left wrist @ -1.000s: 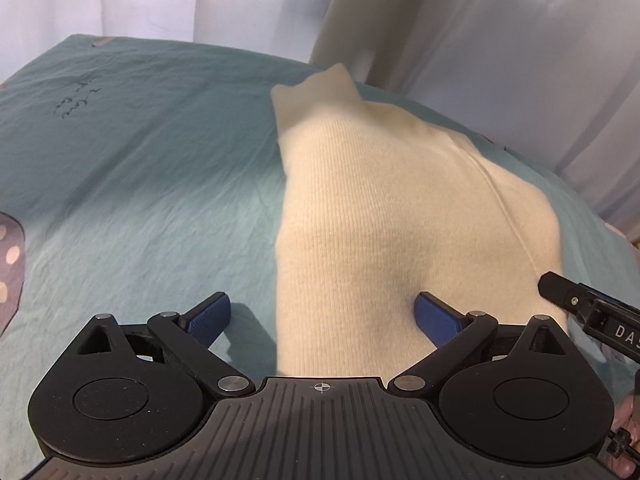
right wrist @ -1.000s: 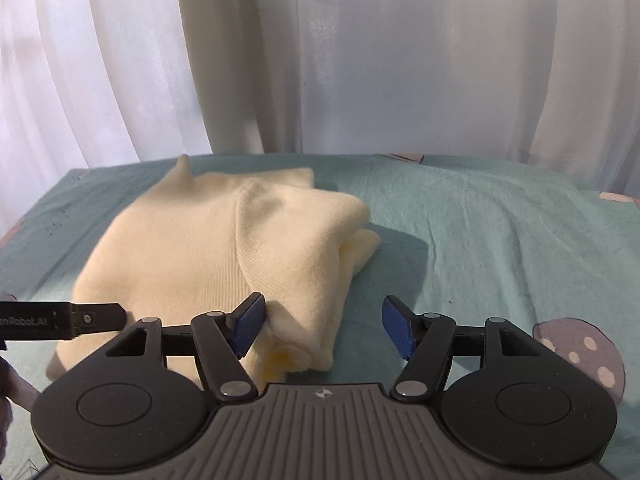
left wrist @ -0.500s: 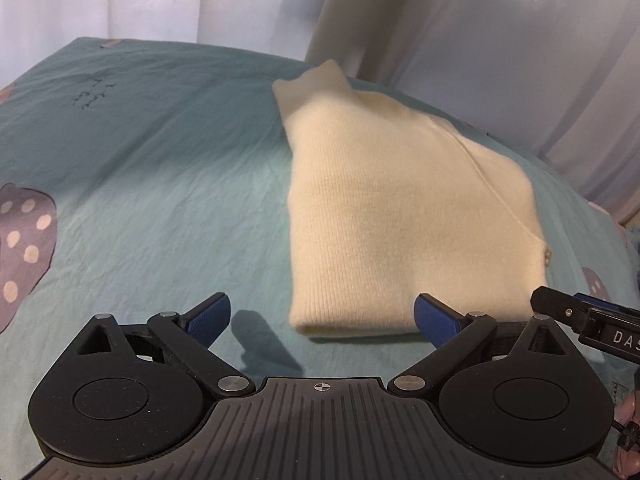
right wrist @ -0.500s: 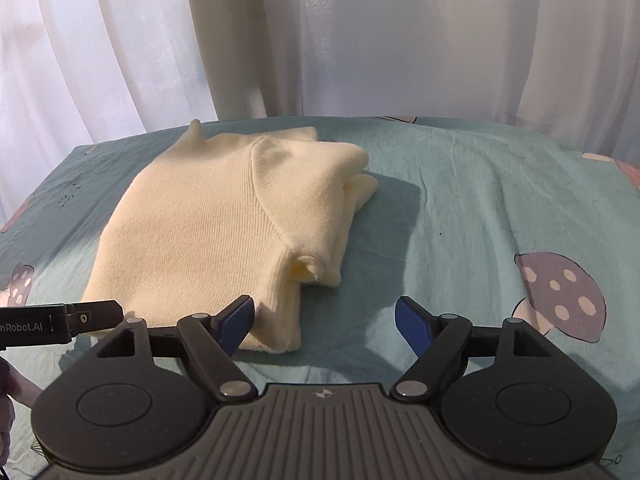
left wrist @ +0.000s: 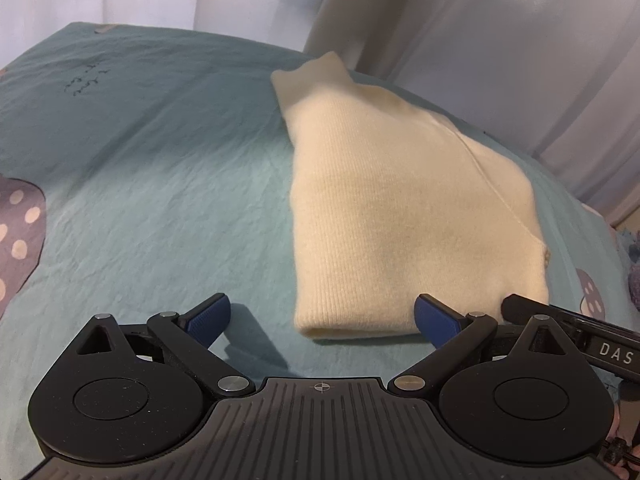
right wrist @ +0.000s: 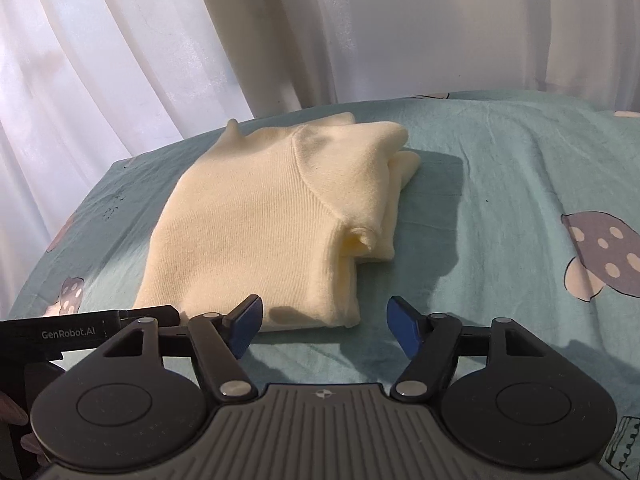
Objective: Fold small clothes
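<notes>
A cream knit sweater lies folded on the teal bedsheet. My left gripper stands open just short of the sweater's near hem, and its blue pads touch nothing. In the right wrist view the sweater shows a folded sleeve bunched along its right side. My right gripper hovers at the sweater's near right corner. Its jaws are closing, with only the edge of that corner ahead of them, and neither pad presses on it. Each gripper's tip shows in the other's view: the right gripper and the left gripper.
White curtains hang close behind the bed's far edge. The sheet carries grey mushroom prints to the right and one to the left. Bare sheet lies on both sides of the sweater.
The sweater went from bulging close between the fingers to lying flat on the sheet. Both grippers drew back from it toward its near edge. The right jaws widened, then narrowed.
</notes>
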Available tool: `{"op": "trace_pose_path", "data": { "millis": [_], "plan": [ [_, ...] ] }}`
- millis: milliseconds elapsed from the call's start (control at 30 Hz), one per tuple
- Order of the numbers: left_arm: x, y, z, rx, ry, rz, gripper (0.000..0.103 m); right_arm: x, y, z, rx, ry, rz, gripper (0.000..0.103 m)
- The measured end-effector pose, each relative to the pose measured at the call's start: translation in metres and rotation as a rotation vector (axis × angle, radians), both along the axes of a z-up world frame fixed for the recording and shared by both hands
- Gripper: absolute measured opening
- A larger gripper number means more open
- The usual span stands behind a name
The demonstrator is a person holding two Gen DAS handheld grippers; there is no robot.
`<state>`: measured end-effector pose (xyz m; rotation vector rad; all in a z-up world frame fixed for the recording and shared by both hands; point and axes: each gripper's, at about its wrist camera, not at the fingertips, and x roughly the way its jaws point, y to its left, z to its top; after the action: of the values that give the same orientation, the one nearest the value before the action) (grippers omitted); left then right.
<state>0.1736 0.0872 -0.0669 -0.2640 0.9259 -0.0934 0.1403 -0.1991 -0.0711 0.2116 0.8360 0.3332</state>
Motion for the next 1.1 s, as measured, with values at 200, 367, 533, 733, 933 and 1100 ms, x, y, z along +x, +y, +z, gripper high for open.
{"op": "trace_pose_path", "data": {
  "millis": [200, 367, 533, 733, 933, 1100],
  "plan": [
    [0.006, 0.004, 0.0, 0.003, -0.017, 0.023, 0.1, 0.013, -0.002, -0.005, 0.106, 0.036, 0.02, 0.027],
    [0.009, -0.003, -0.003, 0.083, -0.014, 0.016, 0.101, 0.016, 0.001, -0.009, -0.016, 0.036, 0.027, 0.031],
    [-0.006, 0.002, -0.001, 0.089, 0.036, 0.011, 0.103, 0.001, 0.009, 0.003, -0.196, -0.003, 0.063, 0.057],
    [-0.06, -0.005, 0.0, 0.192, 0.1, 0.008, 0.103, -0.048, -0.002, 0.0, -0.233, 0.123, 0.126, 0.09],
    [-0.088, -0.023, -0.001, 0.265, 0.155, -0.027, 0.103, -0.08, 0.009, -0.004, -0.274, 0.233, 0.144, 0.099],
    [-0.084, -0.025, 0.01, 0.257, 0.163, -0.023, 0.103, -0.076, 0.015, 0.007, -0.284, 0.209, 0.091, 0.099]
  ]
}}
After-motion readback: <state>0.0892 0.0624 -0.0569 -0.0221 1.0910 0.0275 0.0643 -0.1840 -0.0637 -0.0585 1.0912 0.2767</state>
